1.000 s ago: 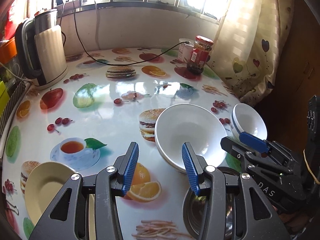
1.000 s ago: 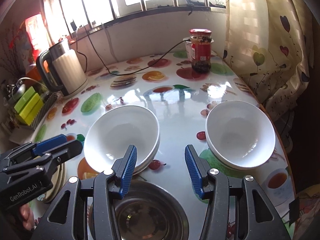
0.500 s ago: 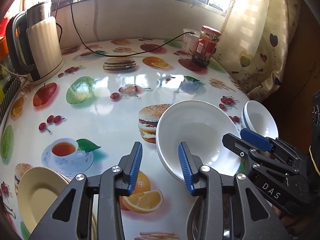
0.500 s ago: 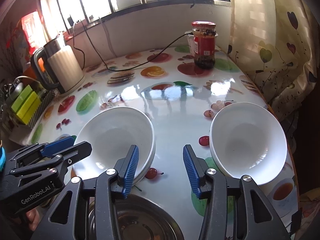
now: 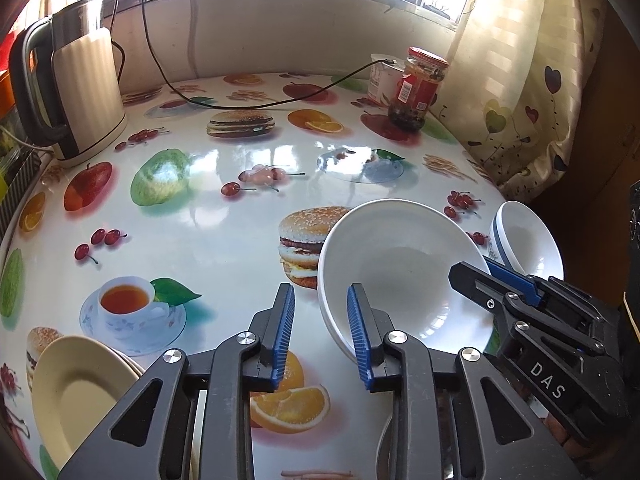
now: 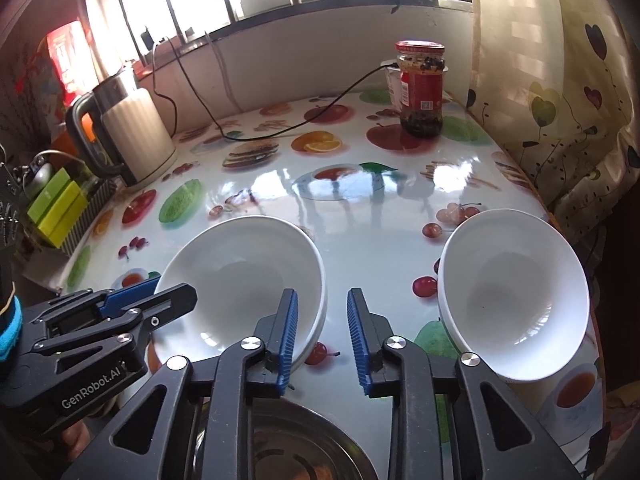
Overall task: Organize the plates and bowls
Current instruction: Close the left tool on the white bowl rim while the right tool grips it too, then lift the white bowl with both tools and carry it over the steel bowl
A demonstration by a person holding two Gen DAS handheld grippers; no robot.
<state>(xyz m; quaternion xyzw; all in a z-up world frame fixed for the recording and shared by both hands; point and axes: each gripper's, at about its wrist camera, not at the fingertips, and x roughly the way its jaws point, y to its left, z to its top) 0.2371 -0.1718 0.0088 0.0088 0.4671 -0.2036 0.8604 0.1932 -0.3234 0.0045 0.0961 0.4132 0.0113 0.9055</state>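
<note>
Bowl, white, glossy and wide [image 5: 400,264], is sitting on the near middle of a round table covered in a shiny cloth printed with fruit and burgers [image 5: 200,216]; a second white rim is showing just under it, so it is nesting in another bowl. Left gripper [image 5: 320,336] is reaching over the bowl's left rim: its black jaws with blue ribbed pads are closing, one finger lying over the inside of the bowl and the other standing outside, with bare tablecloth showing between the outer pad and the rim. Right gripper [image 6: 322,336] is straddling the opposite rim in the same way, jaws closing, its inner finger over the bowl's interior and its outer pad apart from the wall. Neither pair is pressing the rim from both sides yet.

Another white bowl [image 6: 516,296] is resting near the table's right edge, well apart from the first. A shiny steel bowl [image 6: 288,440] is lying just below the right gripper at the near edge. A cream round plate [image 5: 76,392] is sitting at the near left. Farther back, a cream and steel electric kettle [image 5: 80,88] is standing at the left, and a red-lidded glass jar of dark preserve [image 5: 420,88] at the right, beside a heart-patterned curtain [image 5: 520,100].
</note>
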